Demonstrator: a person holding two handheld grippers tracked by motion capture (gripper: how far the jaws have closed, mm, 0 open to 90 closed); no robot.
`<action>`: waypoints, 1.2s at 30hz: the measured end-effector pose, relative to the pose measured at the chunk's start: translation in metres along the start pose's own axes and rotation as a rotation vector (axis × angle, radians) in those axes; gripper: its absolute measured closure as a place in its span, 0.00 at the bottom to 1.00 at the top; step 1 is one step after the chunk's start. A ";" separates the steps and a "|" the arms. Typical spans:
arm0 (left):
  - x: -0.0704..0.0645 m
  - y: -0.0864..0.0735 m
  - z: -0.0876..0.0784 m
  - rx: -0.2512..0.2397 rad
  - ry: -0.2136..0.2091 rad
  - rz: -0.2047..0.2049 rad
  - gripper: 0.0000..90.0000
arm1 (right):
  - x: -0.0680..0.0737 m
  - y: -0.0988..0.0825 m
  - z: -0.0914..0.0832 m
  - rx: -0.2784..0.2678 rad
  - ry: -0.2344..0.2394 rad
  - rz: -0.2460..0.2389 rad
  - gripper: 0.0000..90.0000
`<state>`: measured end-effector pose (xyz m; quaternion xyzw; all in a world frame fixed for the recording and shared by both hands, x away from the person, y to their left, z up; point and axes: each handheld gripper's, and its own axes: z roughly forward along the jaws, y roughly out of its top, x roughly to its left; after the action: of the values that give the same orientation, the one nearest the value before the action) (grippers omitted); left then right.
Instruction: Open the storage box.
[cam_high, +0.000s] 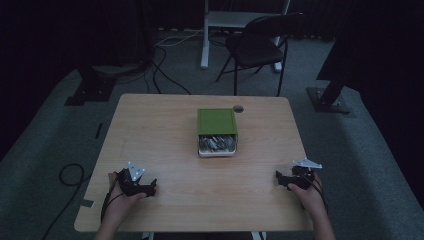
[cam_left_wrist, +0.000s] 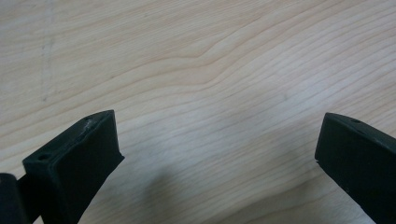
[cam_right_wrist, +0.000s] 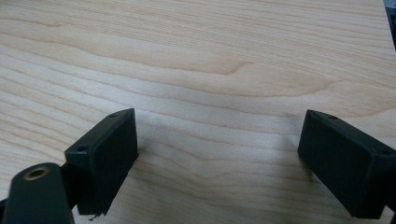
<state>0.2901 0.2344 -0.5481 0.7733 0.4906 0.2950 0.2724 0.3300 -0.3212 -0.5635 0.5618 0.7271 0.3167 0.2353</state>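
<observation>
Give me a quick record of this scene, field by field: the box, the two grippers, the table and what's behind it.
box: green-lidded box at table centre, lid slid back, near end open on greyish contents too small to identify
left gripper: near left front edge, jaws open, holding nothing
right gripper: near right front edge, jaws open, holding nothing
table: light wooden table
behind: black folding chair on the carpet

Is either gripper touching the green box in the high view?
No: the green box sits mid-table, while the left gripper and right gripper rest apart from it near the front edge.
</observation>
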 end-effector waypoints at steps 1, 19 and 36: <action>0.000 0.000 0.000 0.000 0.000 0.000 0.01 | 0.000 0.000 0.000 0.000 0.000 0.000 0.13; -0.037 0.024 0.010 -0.033 -0.053 0.113 0.01 | 0.000 0.000 0.000 0.000 0.000 0.000 0.13; -0.076 0.050 0.017 -0.074 -0.077 0.254 0.01 | 0.000 0.000 0.000 0.000 0.000 0.001 0.13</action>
<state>0.3060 0.1433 -0.5381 0.8294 0.3667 0.3151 0.2799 0.3300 -0.3212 -0.5635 0.5622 0.7267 0.3170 0.2351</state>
